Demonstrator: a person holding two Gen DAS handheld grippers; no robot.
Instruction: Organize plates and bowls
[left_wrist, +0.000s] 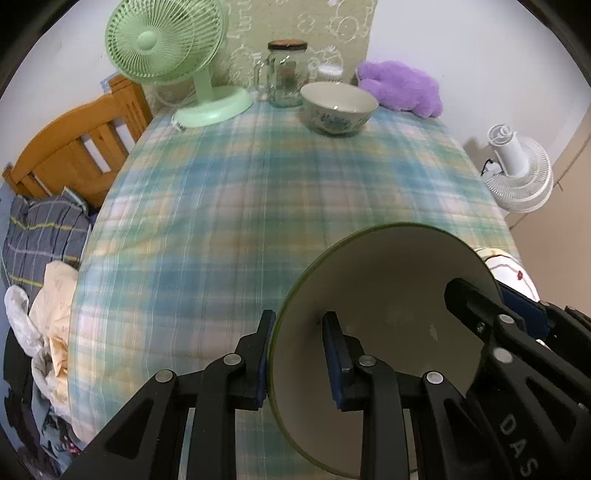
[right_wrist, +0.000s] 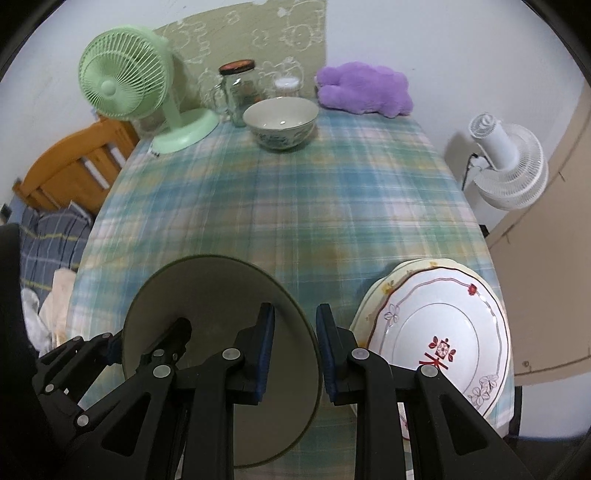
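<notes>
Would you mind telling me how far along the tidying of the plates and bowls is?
Done: two plates lie stacked at the near right. In hand: both the left tongs and right tongs grip the rim of a green-rimmed dish. Left: placing it, and the bowl at the far end.

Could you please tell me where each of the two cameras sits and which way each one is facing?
Left wrist: on the left gripper, looking along the plaid table toward the far wall; its jaws straddle the green-rimmed plate rim, and the right gripper shows.
Right wrist: on the right gripper, same heading; the left gripper shows.
Both share the plate, patterned bowl, green fan and jar.
</notes>
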